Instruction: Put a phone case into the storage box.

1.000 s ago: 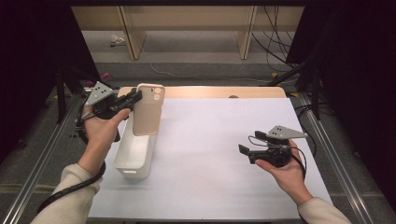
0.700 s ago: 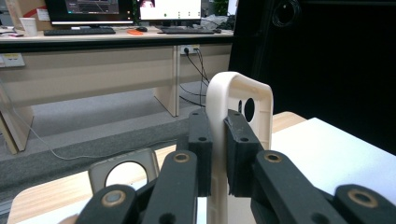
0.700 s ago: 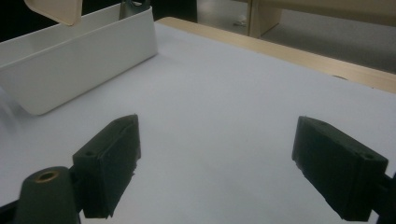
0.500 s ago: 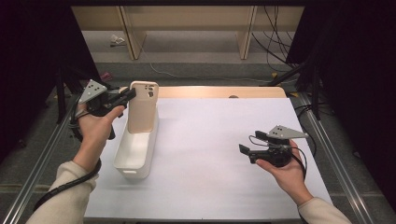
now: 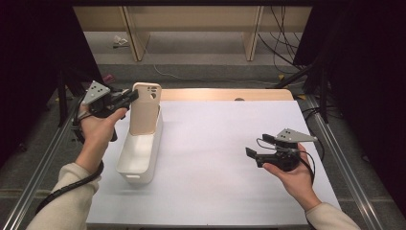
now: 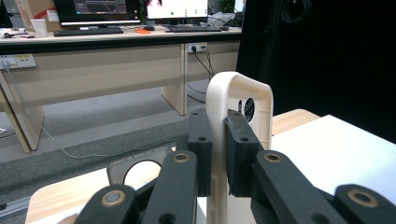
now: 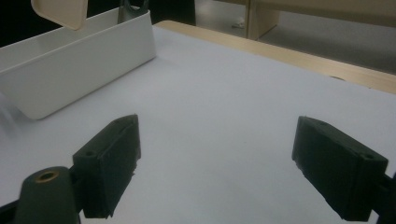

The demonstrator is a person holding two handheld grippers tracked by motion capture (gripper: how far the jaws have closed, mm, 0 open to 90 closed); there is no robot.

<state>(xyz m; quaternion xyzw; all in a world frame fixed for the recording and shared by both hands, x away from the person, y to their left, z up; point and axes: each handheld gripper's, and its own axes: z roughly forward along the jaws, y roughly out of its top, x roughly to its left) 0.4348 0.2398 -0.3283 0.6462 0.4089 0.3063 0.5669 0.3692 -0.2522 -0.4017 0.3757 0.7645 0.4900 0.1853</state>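
Left hand-held gripper (image 5: pixel 128 97) at the counter's far left corner, jaws clamped on the edge of a beige phone case (image 5: pixel 145 108). Case is upright, camera cut-out at top, its lower end down inside the far end of a white bin (image 5: pixel 135 168). In the left gripper view the two black pads (image 6: pixel 201 140) pinch the case's (image 6: pixel 243 100) side wall from both faces; a wooden strip of the counter (image 6: pixel 289 120) shows behind it.

White bin sits lengthwise along the left edge of the counter (image 5: pixel 225 143), which is covered by a white sheet.

Right hand-held gripper (image 5: pixel 253 154) is held low near the right edge, well apart from the bin, jaws wide, nothing between them. Right gripper view: spread pads (image 7: pixel 112 158) over bare white sheet, bin (image 7: pixel 70 79) off to the upper left, the case's lower corner (image 7: pixel 60 11) above it.
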